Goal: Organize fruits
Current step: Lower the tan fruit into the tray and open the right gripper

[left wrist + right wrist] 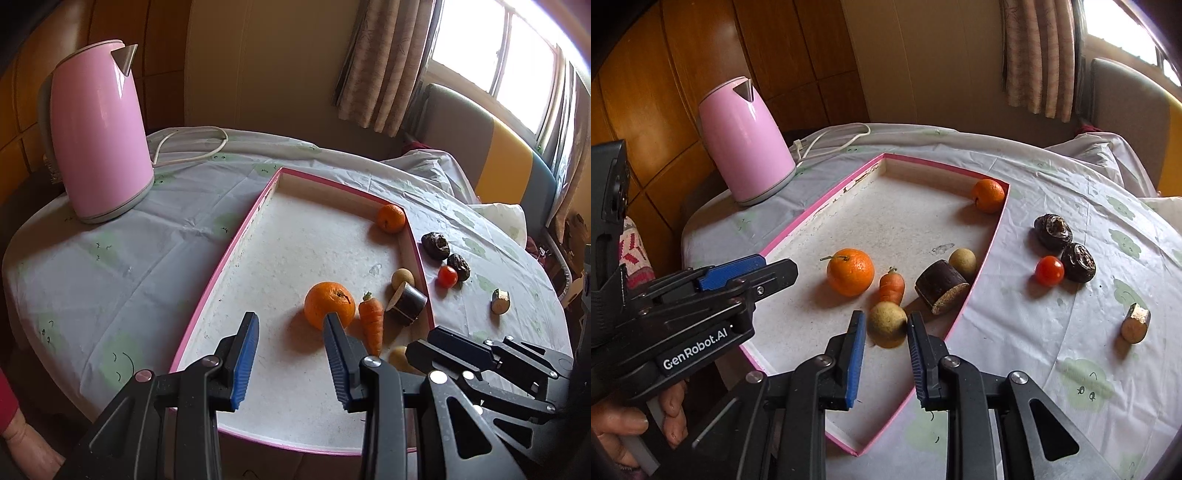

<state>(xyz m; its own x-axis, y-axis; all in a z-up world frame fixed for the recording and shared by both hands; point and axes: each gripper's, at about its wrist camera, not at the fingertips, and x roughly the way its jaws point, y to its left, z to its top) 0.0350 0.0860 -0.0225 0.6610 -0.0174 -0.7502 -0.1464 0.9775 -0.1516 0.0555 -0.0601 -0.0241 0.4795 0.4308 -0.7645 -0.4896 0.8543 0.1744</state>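
The pink-rimmed tray (798, 232) spreads ahead of both grippers. Left gripper (291, 325) is released, nothing between its fingers — the big orange (328, 303) sits just past its right fingertip. Right gripper (886, 325) is clenched on a small yellowish fruit (886, 325), carrot (892, 285) just beyond.

"GenRobot.AI" is printed on the left hand-held gripper (775, 267); seemingly nothing else.
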